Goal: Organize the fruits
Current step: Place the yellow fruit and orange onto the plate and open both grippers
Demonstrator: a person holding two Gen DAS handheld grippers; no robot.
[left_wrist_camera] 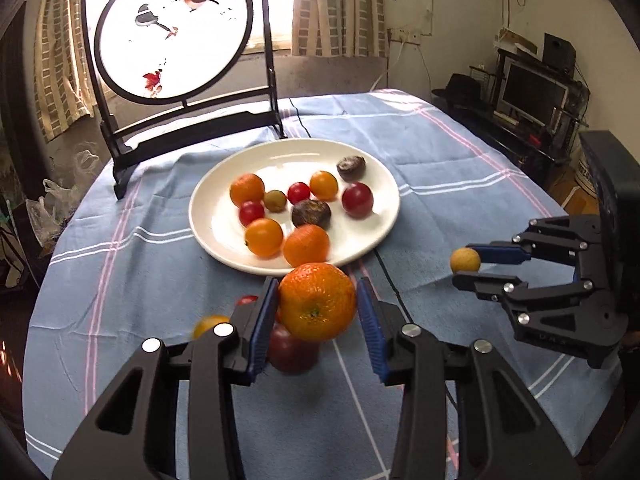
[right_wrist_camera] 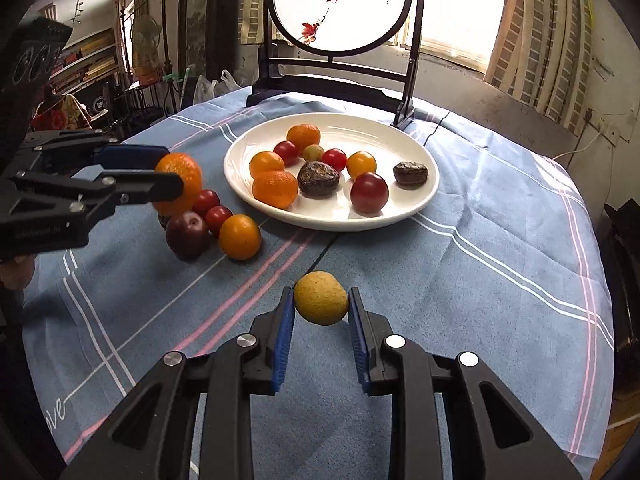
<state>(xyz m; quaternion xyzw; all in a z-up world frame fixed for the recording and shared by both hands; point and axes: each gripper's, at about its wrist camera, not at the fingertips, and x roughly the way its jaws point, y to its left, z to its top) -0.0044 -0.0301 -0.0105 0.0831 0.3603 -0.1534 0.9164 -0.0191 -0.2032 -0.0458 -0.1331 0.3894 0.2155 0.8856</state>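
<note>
My left gripper (left_wrist_camera: 318, 300) is shut on a mandarin orange (left_wrist_camera: 317, 301) and holds it above the blue cloth, just short of the white plate (left_wrist_camera: 224, 236). The mandarin also shows in the right wrist view (right_wrist_camera: 180, 182). My right gripper (right_wrist_camera: 321, 300) is shut on a small tan round fruit (right_wrist_camera: 321, 298), raised over the cloth to the right of the plate; it shows in the left wrist view (left_wrist_camera: 465, 260) too. The plate (right_wrist_camera: 400, 216) holds several oranges, cherry tomatoes and dark fruits.
A dark plum (right_wrist_camera: 187, 234), two cherry tomatoes (right_wrist_camera: 212, 208) and a small orange (right_wrist_camera: 240, 237) lie on the cloth left of the plate. A round painted screen on a black stand (left_wrist_camera: 176, 32) stands behind the plate. The table edge curves off on both sides.
</note>
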